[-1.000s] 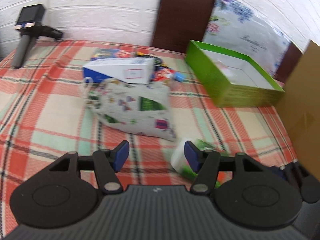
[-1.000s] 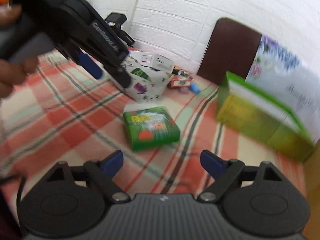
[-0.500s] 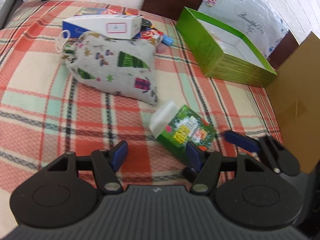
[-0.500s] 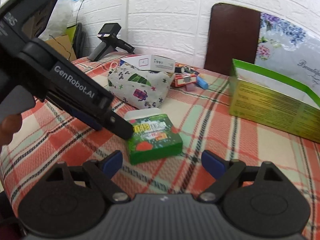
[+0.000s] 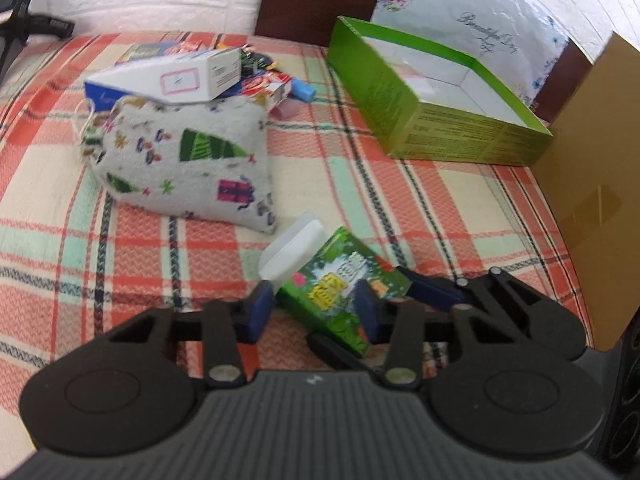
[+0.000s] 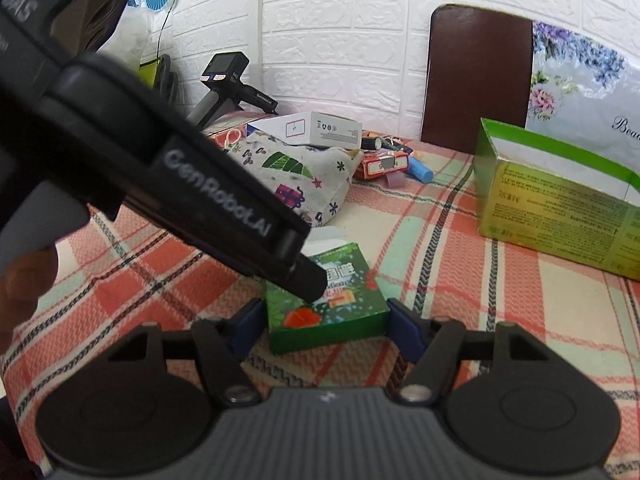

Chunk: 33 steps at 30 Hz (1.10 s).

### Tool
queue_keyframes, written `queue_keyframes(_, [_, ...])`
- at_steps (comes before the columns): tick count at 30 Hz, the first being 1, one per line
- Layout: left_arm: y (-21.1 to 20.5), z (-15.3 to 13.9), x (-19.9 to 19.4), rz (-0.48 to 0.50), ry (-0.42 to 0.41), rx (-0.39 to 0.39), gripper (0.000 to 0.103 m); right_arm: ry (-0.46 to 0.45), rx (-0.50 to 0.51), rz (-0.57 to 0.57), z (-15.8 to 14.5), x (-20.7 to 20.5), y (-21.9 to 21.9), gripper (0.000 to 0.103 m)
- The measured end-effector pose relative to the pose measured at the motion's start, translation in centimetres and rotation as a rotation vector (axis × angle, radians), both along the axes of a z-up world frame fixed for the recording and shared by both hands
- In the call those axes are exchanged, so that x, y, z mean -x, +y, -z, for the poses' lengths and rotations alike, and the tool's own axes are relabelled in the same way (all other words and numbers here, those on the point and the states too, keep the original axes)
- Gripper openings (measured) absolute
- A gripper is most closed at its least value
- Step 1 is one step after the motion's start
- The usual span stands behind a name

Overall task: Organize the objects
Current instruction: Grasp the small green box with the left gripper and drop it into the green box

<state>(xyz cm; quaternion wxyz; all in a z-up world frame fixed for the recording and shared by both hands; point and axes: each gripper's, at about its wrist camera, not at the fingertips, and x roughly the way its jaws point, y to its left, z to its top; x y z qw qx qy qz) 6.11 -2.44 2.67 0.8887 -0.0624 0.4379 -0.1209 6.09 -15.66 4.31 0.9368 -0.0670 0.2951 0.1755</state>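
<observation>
A small green printed box (image 5: pixel 340 284) with its white end flap open lies on the plaid cloth. My left gripper (image 5: pixel 314 312) is down over the flap end with its jaws closing. One pad sits at the box's corner and the other over its top face, and I see no grip. In the right wrist view the same green box (image 6: pixel 332 312) sits between the pads of my right gripper (image 6: pixel 326 326), whose closing jaws touch both its sides. One of the left gripper's fingers (image 6: pixel 308 280) rests across the top of the box.
A printed fabric pouch (image 5: pixel 188 164) lies behind, with a white carton (image 5: pixel 172 78) leaning on it and small packets beyond. An open green tray box (image 5: pixel 380 88) stands at the back right, a cardboard box (image 5: pixel 592 200) at the right edge. A spare gripper (image 6: pixel 224 80) lies far left.
Both grippers have come in onto the green box and their jaws have narrowed. The box, ahead of the right gripper before, now sits between its pads.
</observation>
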Motion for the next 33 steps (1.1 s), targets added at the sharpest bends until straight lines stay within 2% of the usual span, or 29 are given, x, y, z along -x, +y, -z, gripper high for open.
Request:
queue_keyframes(4, [-1.1,-0.8,0.4,0.014,-0.05,-0.055,0.035,-0.023,-0.016,0.035,-0.3,0.2,-0.6,0.065])
queue_keyframes(12, [-4.3,-4.1,-1.5,0.087,-0.143,-0.083,0.035,-0.131,-0.048,0.156,-2.4,0.4,-2.6,0.065])
queue_keyframes(18, [-8.8,-7.1,-5.0,0.162,-0.284,-0.098,0.035,-0.243,-0.053,0.286,-5.5,-2.4,-6.4,0.065])
queue_keyframes(21, [-11.2,-7.7,-7.3,0.207,-0.3,-0.085,0.035,-0.279,-0.064,0.355,-6.3,-4.7,-8.7,0.065])
queue_keyframes(24, [-13.6,-7.7,-9.2,0.24,-0.334,-0.108,0.036,-0.295,-0.069,0.415,-6.6,-6.9,-10.7,0.066])
queue_keyframes(27, [-14.7,-7.2,-11.2,0.212,-0.336,-0.15,0.037,-0.295,-0.044,0.483,-6.2,-9.5,-12.6,0.068])
queue_keyframes(29, [-14.4,-6.7,-12.4,0.189,-0.314,-0.142,0.046,-0.269,-0.045,0.512,-5.7,-10.9,-13.7,0.079])
queue_keyframes(31, [-13.5,-6.3,-12.6,0.177,-0.287,-0.113,0.05,-0.249,-0.061,0.514,-5.2,-11.3,-14.2,0.081])
queue_keyframes(33, [-13.2,-6.1,-12.2,0.168,-0.293,-0.127,0.05,-0.26,-0.051,0.504,-4.8,-10.6,-13.7,0.083])
